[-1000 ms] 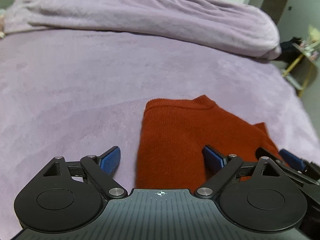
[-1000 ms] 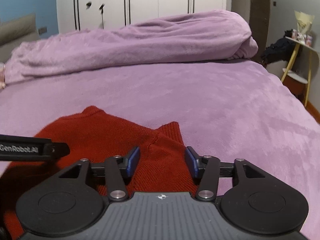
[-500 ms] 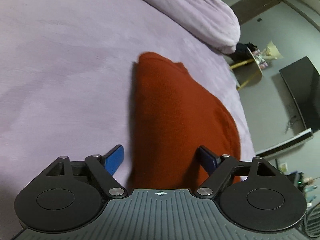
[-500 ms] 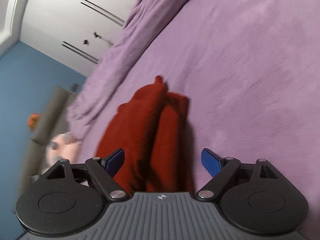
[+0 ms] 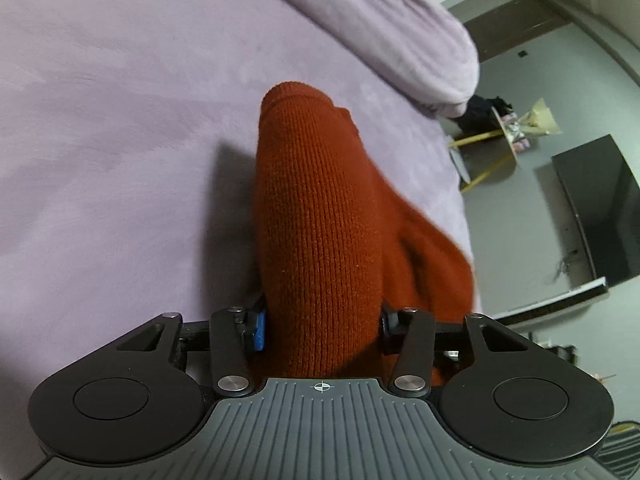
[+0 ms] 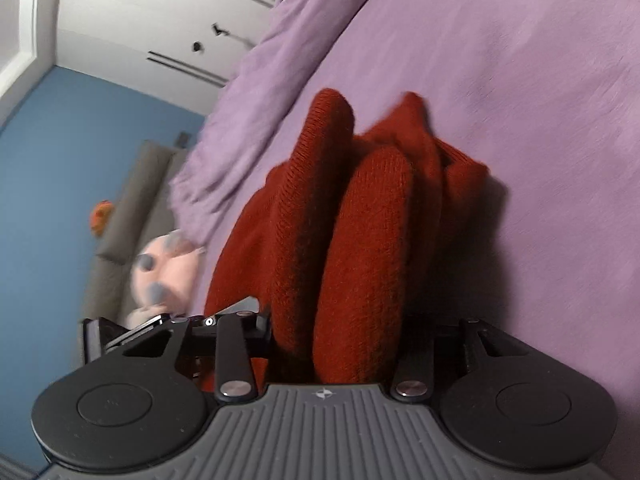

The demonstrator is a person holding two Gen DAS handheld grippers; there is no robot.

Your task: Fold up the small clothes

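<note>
A rust-red knitted sweater [image 5: 320,208] lies bunched on the purple bed cover [image 5: 120,120]. My left gripper [image 5: 322,324] is shut on a thick fold of it, which bulges up between the fingers. In the right wrist view the same sweater [image 6: 360,240] stands in several upright folds. My right gripper [image 6: 340,332] is shut on them. The fingertips of both grippers are mostly hidden by the cloth. Part of the left gripper [image 6: 132,328] shows at the left of the right wrist view.
A rolled purple blanket [image 5: 380,28] lies along the far side of the bed. A yellow-legged side table [image 5: 492,144] and a dark TV [image 5: 596,208] stand beyond the bed's right edge. A pink plush toy [image 6: 168,268] and white wardrobe doors [image 6: 160,20] show in the right wrist view.
Both grippers tilted, moved in over the sweater and closed from open onto its folds. The sweater went from lying flat to being bunched and lifted.
</note>
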